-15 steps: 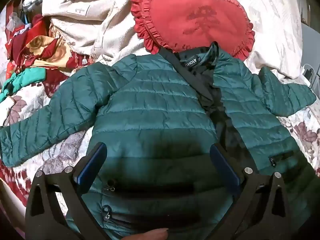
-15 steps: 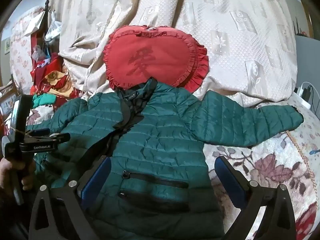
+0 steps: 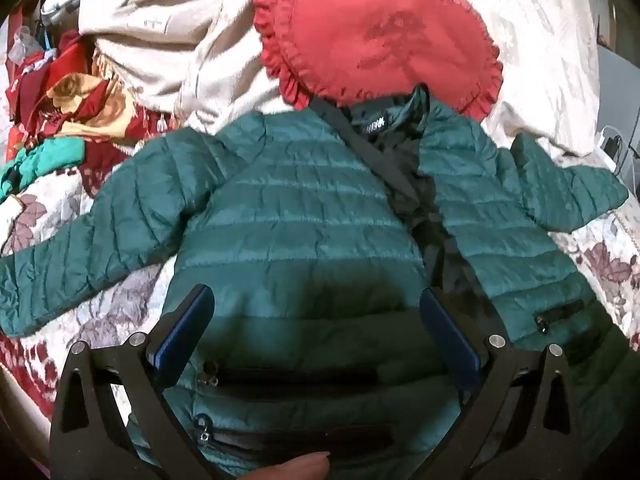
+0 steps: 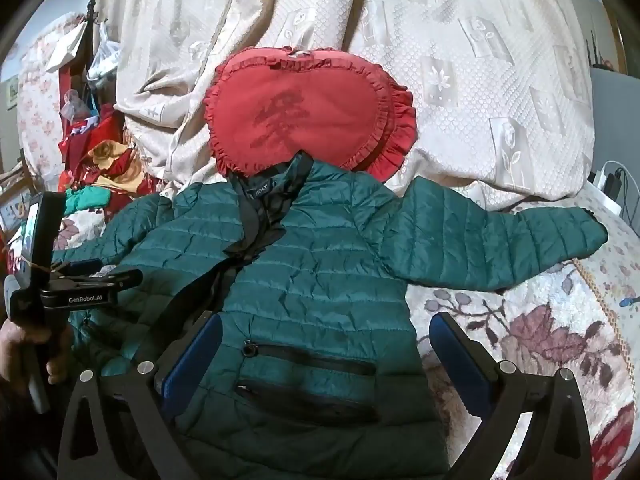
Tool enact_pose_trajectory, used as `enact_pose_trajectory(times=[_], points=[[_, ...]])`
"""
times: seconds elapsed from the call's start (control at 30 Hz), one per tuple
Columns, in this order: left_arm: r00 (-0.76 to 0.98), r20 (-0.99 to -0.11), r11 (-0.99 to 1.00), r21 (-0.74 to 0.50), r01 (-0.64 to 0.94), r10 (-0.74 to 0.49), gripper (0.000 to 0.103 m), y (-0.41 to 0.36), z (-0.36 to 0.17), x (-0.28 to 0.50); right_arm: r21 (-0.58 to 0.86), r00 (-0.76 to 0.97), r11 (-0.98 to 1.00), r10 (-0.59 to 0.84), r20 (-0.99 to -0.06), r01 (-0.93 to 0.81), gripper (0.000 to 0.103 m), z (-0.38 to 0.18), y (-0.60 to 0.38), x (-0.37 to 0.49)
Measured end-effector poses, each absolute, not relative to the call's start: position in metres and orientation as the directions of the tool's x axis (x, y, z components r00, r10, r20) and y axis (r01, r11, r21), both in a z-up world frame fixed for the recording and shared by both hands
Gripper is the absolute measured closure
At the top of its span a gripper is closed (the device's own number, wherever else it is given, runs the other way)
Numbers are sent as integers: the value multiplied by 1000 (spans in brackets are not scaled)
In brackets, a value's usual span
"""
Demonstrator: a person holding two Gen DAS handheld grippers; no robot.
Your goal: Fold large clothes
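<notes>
A dark green quilted puffer jacket (image 3: 304, 232) (image 4: 320, 280) lies face up and unzipped on a floral bedspread, both sleeves spread out to the sides, collar toward a red pillow. My left gripper (image 3: 316, 300) hovers open over the jacket's left front panel above its pocket zips, nothing between its blue pads. My right gripper (image 4: 326, 326) hangs open over the right front panel and its edge, also with nothing in it. In the right wrist view the left gripper (image 4: 116, 274) shows at the far left, held by a hand (image 4: 24, 348).
A red heart-shaped frilled pillow (image 3: 384, 36) (image 4: 304, 112) rests against cream patterned bedding (image 4: 460, 60) behind the collar. Red and gold fabrics (image 3: 76, 96) pile at the left. A charger and cables (image 4: 608, 184) sit at the right edge. A fingertip (image 3: 296, 470) shows at the bottom.
The left wrist view has shifted slightly, with the jacket sitting a little lower and blurred. The right view is nearly the same. Both grippers stay open.
</notes>
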State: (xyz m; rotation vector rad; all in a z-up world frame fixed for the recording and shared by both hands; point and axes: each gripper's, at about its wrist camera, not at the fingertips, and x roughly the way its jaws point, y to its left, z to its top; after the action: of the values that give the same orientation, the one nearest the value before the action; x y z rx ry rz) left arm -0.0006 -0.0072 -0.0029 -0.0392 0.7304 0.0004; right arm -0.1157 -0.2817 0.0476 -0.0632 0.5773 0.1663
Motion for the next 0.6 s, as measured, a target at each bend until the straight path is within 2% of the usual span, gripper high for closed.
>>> enact_pose_trajectory(times=[0.13,0.27,0.43,0.6], points=[[796,-605,998,-58,-6,-30,0,-7,4,-6,-11,824,985,140,-549,-175,1,47,-282,-115],[750,-661,1000,11,10,0,0,-11,0,-1,-11,825,985,140,-548,-174,1,47,-282,-117],[745,-666,1000,11,-14,17,0,-5,2,0,-14,825,985,136,-549,-172,1,48,-283,-116],[734,-679,1000,-14,17,-22,0,-10,-7,1,-12,825,985,138,-548,-173,1,49,-283,-116]])
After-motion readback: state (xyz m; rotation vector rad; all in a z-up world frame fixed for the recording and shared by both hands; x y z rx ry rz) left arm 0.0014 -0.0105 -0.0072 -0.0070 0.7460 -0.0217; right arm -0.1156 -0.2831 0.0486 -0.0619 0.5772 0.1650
